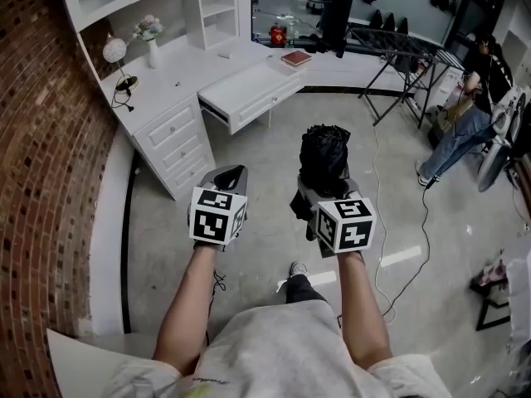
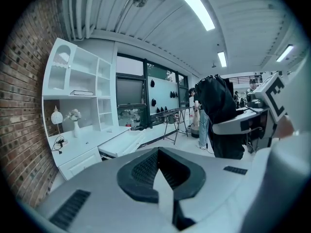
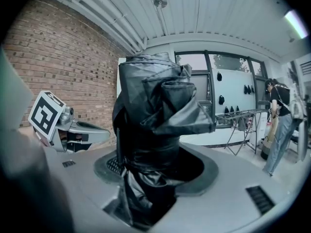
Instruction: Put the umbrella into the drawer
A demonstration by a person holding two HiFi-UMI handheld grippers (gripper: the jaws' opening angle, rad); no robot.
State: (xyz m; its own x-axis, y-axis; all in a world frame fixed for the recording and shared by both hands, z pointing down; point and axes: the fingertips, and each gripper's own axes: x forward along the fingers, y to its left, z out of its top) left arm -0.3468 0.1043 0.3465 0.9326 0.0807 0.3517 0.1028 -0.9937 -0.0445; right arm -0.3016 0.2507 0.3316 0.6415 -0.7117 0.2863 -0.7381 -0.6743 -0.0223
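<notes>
A folded black umbrella [image 1: 323, 157] stands up out of my right gripper [image 1: 324, 186], which is shut on its lower part. In the right gripper view the umbrella [image 3: 156, 115] fills the space between the jaws. My left gripper [image 1: 230, 177] hangs beside it to the left, shut, with nothing in it; in its own view the left gripper [image 2: 158, 168] has its pads together. The white drawer [image 1: 249, 89] stands pulled open from the desk [image 1: 170, 77], ahead and to the left of both grippers, and shows again as the drawer [image 2: 121, 142] in the left gripper view.
The desk carries a lamp [image 1: 114, 52], a vase of flowers [image 1: 150, 36] and a red book [image 1: 296, 57]. A brick wall [image 1: 33, 139] runs along the left. A black metal rack [image 1: 398, 52] and a person [image 1: 469, 114] are at the right. A cable [image 1: 425, 222] trails over the floor.
</notes>
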